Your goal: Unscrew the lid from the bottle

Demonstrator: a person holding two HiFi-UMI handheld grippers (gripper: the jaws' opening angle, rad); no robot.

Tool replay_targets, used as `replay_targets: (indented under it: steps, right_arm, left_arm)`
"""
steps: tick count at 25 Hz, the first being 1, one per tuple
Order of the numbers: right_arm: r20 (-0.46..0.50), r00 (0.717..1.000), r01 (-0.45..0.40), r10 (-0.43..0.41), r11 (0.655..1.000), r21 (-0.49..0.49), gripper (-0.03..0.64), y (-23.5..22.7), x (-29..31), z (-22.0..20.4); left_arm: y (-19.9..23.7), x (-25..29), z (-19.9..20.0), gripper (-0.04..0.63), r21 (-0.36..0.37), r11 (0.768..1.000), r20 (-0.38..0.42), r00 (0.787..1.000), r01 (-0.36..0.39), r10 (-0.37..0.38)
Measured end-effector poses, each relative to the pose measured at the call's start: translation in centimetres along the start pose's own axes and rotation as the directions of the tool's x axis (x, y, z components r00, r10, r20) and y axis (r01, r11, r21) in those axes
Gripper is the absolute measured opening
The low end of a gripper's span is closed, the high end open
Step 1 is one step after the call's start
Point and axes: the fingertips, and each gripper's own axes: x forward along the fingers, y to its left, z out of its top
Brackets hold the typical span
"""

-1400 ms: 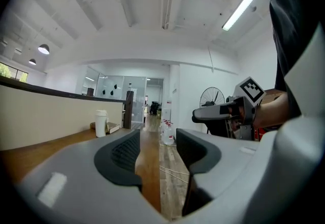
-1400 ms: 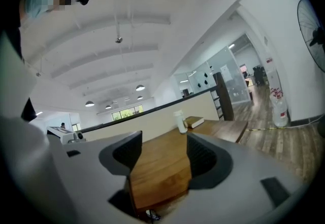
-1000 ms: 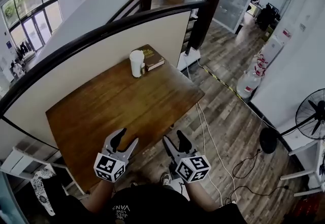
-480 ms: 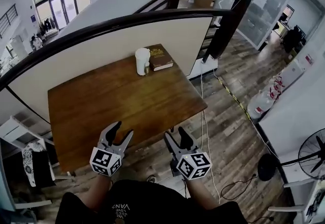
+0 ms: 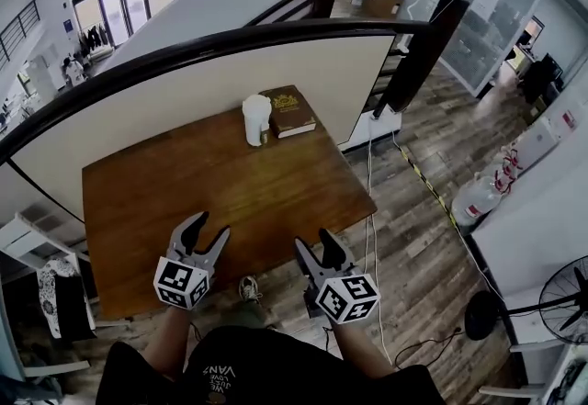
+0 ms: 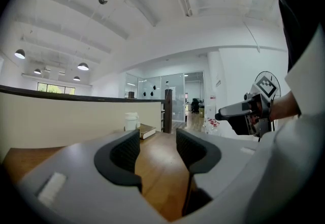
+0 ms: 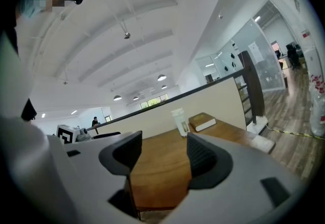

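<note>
A white bottle (image 5: 256,118) with its lid on stands upright at the far edge of the wooden table (image 5: 184,201), seen small in the left gripper view as the bottle (image 6: 131,121) and in the right gripper view as the bottle (image 7: 179,121). My left gripper (image 5: 209,234) hovers at the table's near edge, open and empty. My right gripper (image 5: 317,247) hangs just off the near edge to the right, also open with nothing between its jaws. Both are far from the bottle.
A brown book (image 5: 292,114) lies beside the bottle on its right. A cream partition with a dark rail (image 5: 184,45) runs behind the table. White cables (image 5: 372,210) trail on the wood floor at right. Water jugs (image 5: 478,201) stand further right.
The view has swung, so the table sits more squarely ahead. Both grippers have drifted across the near edge and turned slightly; their jaws look the same width.
</note>
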Motion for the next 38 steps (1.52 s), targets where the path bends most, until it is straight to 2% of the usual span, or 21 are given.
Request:
replay_targets:
  steps: [8,16,20,22,25,29,38]
  right_arm:
    - [-0.025,0.999,0.028,-0.028,1.0,-0.001,0.244,-2.7,6.8,1.5]
    - [-0.032,0.998,0.053,-0.053,0.999,-0.006,0.244,-4.2,14.2,2.9]
    - [-0.05,0.997,0.051,-0.052,0.999,-0.01,0.244,-4.9,17.2,2.7]
    - [-0.061,0.997,0.047,-0.048,0.999,-0.01,0.244,-5.4,18.3,2.8]
    - [-0.072,0.997,0.035,-0.036,0.999,-0.007,0.244,-6.3,19.9,2.9]
    - [-0.089,0.996,0.006,-0.006,1.0,-0.005,0.244,-8.3,22.3,3.1]
    - [-0.162,0.98,-0.121,0.119,0.993,0.001,0.244,-12.1,27.2,4.2]
  left_arm:
    - [6.7,6.9,0.0,0.21,0.005,1.0,-0.011,1.0,0.008,-0.008]
    - [11.5,12.1,-0.9,0.21,-0.017,0.998,-0.01,0.998,0.062,-0.062]
    - [13.5,14.5,-2.4,0.212,-0.012,0.996,-0.032,0.995,0.09,-0.09]
    - [14.2,15.8,-3.3,0.235,-0.007,0.994,-0.054,0.992,0.112,-0.113]
    - [15.3,17.7,-4.2,0.244,0.005,0.992,-0.081,0.989,0.128,-0.127]
    - [16.9,20.7,-5.0,0.244,0.023,0.993,-0.093,0.99,0.113,-0.11]
    - [17.5,27.8,-6.7,0.256,0.047,0.995,-0.145,0.986,0.092,-0.084]
